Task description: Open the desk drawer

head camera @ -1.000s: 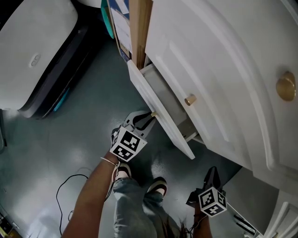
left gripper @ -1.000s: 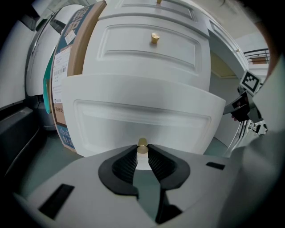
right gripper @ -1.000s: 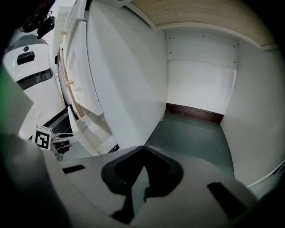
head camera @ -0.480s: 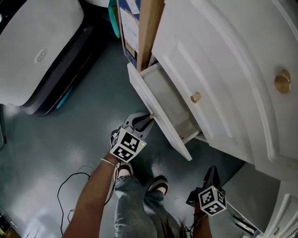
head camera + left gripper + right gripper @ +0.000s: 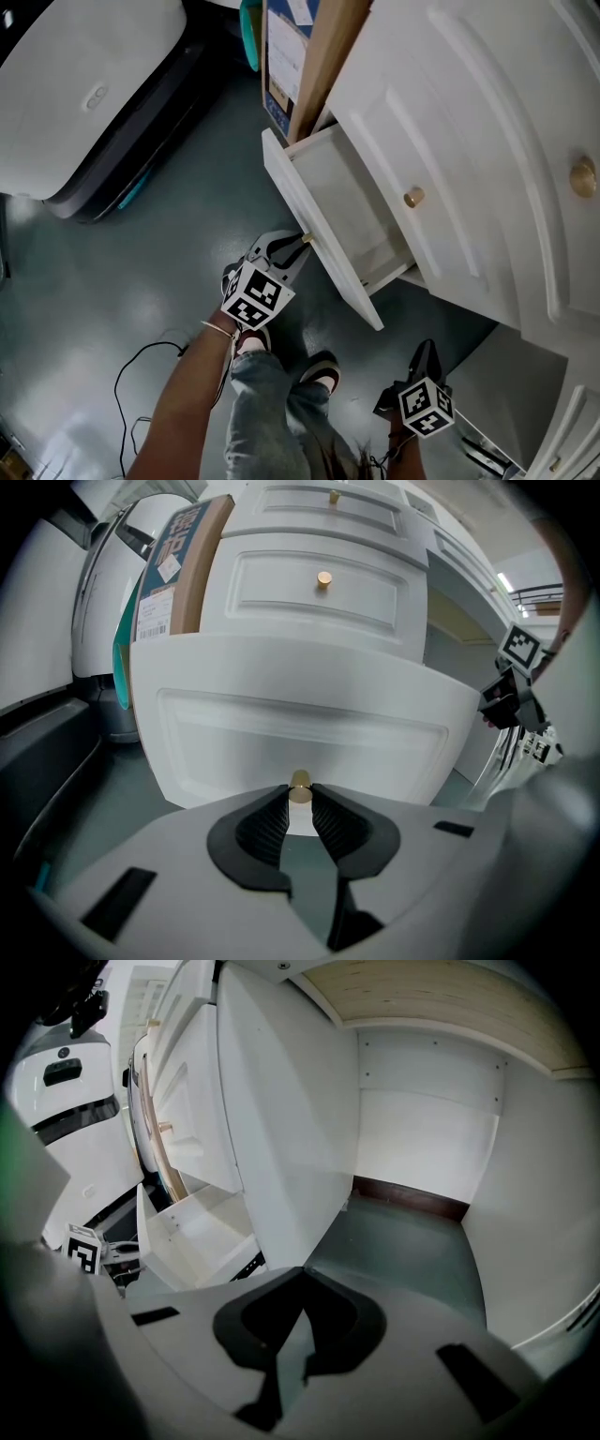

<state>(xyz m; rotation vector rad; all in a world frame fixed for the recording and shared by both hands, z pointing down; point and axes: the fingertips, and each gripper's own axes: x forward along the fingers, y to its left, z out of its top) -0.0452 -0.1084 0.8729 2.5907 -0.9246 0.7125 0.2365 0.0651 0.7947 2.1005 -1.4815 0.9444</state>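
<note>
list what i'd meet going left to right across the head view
white appliance → left gripper, shut on the drawer knob → right gripper → large knob

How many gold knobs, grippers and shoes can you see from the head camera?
Gold knobs clearly showing: 3
Grippers, the left gripper and the right gripper: 2
Shoes: 2
Total: 7
</note>
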